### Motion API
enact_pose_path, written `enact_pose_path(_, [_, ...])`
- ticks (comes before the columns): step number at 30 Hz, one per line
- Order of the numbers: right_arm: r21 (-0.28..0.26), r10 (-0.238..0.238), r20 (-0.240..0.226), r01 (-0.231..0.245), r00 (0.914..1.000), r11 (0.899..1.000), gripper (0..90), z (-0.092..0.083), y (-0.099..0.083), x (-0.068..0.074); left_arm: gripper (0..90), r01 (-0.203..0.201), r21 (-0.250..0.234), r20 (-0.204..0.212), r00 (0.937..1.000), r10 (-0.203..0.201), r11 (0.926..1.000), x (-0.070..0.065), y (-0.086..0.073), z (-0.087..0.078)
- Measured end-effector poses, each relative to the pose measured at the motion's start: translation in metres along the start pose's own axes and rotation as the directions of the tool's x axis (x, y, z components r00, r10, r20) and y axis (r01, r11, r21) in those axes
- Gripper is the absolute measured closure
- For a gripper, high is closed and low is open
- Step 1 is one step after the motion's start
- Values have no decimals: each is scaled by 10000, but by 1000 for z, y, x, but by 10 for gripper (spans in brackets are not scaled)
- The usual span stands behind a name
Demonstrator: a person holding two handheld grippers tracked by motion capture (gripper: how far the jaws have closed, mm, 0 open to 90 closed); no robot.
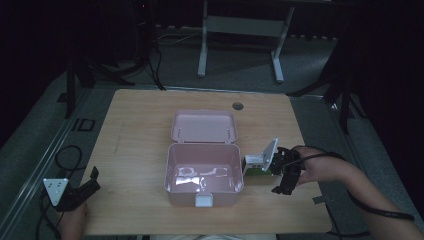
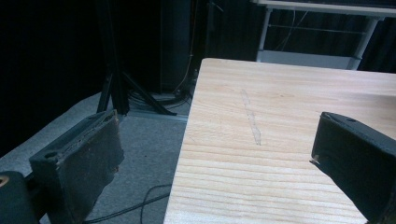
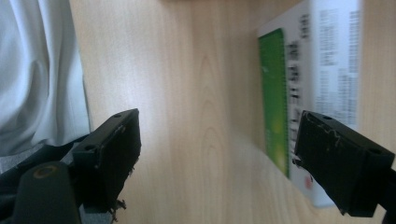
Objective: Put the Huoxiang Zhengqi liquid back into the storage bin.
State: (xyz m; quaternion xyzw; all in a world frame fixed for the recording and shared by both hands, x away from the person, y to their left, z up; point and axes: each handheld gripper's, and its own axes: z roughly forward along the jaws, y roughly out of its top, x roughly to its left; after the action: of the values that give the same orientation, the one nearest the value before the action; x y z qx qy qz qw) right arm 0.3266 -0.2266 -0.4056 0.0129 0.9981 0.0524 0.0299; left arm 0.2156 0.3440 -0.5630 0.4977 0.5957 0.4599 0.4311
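Note:
A pink storage box (image 1: 171,170) stands open and empty mid-table, its lid (image 1: 203,126) tipped back and a white latch (image 1: 204,201) at its front. A small green and white carton (image 1: 256,165) lies just right of it. My right gripper (image 1: 281,178) hovers over the carton's right end, pointing down. Seen from the right gripper view, the right gripper (image 3: 215,154) is open, and the carton (image 3: 299,70) lies by the right-hand jaw with its green edge inside the gap. My left gripper (image 1: 93,182) rests open at the table's front-left corner, and the left gripper (image 2: 215,154) holds nothing.
The wooden table (image 1: 140,125) has a cable hole (image 1: 237,106) near its far edge. A white table frame (image 1: 240,30) stands on the floor behind. Cables (image 1: 67,155) lie on the floor to the left. A pale mark (image 2: 251,122) streaks the table top.

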Motion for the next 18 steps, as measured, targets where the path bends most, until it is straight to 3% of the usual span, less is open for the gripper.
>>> enact_pose_path(7, [222, 63, 362, -71, 9993, 9997, 168, -13, -2, -20, 21, -10, 21, 21, 10000, 10, 10000, 0, 0, 0])
enact_pose_path(9, [379, 127, 553, -149, 9984, 9992, 195, -15, -2, -31, 21, -23, 20, 23, 10000, 23, 10000, 0, 0, 0])
enact_pose_path(18, [674, 68, 422, -96, 9991, 9977, 279, -6, -1, -57, 21, -28, 27, 46, 10000, 28, 10000, 0, 0, 1])
